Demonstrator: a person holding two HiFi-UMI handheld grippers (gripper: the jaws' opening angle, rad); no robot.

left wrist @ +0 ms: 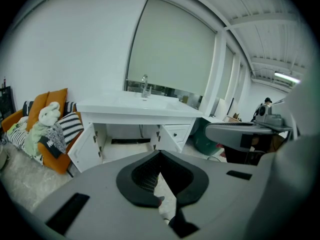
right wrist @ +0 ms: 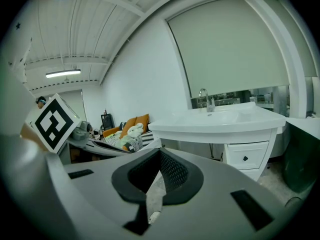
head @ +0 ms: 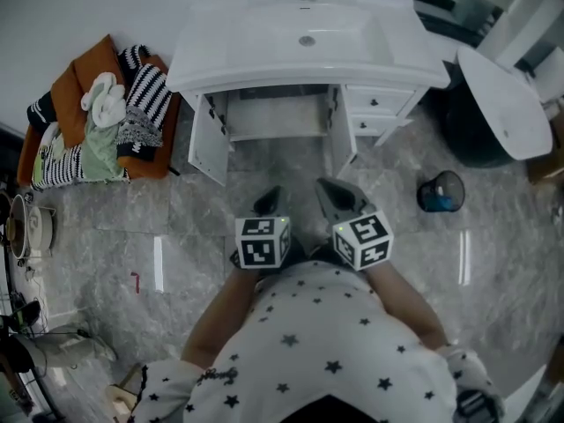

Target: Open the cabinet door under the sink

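Note:
The white sink cabinet stands against the wall ahead. Under the basin both doors hang open: the left door and the right door swing out toward me, and the inside shows a bare shelf. My left gripper and right gripper hover side by side over the floor, well short of the cabinet, each shut with nothing held. The left gripper view shows the open doors beyond my shut left gripper. In the right gripper view my right gripper points at the basin.
Two small drawers sit right of the open compartment. An orange seat piled with striped cushions and a plush toy stands left. A dark bin and a white rounded panel are to the right. The floor is grey marble tile.

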